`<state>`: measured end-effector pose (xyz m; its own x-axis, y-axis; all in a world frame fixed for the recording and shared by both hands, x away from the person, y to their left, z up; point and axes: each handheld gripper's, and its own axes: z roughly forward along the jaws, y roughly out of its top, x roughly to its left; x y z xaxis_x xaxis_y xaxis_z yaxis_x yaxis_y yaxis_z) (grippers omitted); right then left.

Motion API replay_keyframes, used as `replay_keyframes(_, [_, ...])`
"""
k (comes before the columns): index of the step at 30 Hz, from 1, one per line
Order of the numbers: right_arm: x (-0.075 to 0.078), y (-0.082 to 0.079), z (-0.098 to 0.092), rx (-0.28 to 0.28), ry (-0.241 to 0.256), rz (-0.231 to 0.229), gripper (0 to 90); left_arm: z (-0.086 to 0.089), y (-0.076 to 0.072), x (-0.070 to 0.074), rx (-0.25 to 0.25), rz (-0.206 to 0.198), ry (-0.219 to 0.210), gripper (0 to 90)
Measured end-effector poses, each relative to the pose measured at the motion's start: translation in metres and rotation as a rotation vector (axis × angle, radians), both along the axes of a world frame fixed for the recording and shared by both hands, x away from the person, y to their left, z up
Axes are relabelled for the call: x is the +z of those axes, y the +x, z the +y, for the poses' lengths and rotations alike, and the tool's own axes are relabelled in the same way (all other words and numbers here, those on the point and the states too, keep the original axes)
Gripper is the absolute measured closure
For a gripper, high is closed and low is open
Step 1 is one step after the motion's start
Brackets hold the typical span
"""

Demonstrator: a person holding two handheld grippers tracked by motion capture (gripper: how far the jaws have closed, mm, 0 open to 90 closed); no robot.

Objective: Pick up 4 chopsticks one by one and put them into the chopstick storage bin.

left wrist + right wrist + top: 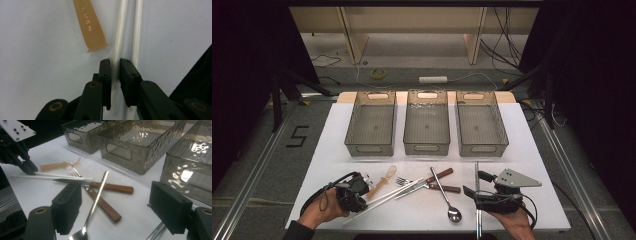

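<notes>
High view: white tabletop (532, 150) carries three clear grey bins side by side at the far half: left bin (371, 145), middle bin (427, 144), right bin (482, 145). Cutlery lies in a loose pile near the front centre. The left gripper (360, 186) sits at the near left, over the near end of a pair of white chopsticks (387, 198) that run diagonally toward the pile. Just right of that gripper lies a tan plastic fork (384, 178). A metal spoon (446, 197) crosses a wooden-handled fork (432, 186) and a wooden-handled knife (432, 178). The right gripper (477, 184) is at the near right, straddling a pair of metal chopsticks (477, 200) that lie near-to-far.

Left gripper view: jaws nearly closed, pinching one white chopstick (119, 37) between the pads; the second white chopstick (136, 35) lies just beside it, outside the right jaw. The tan fork handle (90, 27), marked "LUSN", lies to the left, apart from the jaws.

Right gripper view: jaws wide apart, nothing between the pads. Spoon handle (96, 200), wooden knife handle (112, 187) and wooden fork handle (103, 206) lie crossed ahead. Metal chopsticks (155, 233) are at the bottom edge by the right jaw. The left gripper (27, 168) is at the far left on the white chopsticks (60, 176).
</notes>
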<state>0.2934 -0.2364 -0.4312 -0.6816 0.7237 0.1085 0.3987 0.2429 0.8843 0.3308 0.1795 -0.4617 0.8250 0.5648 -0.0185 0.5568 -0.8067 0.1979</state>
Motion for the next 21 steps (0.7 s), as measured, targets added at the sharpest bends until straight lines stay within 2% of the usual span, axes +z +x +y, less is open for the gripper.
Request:
replay_keyframes(13, [-0.0004, 0.0002, 0.0009, 0.002, -0.007, 0.003, 27.3, -0.0026, -0.0028, 0.0003, -0.062, -0.023, 0.022, 82.3])
replay_keyframes(21, [-0.0004, 0.0005, 0.0008, 0.002, -0.007, 0.003, 27.5, -0.0017, -0.0040, 0.0009, -0.062, -0.039, -0.004, 83.2])
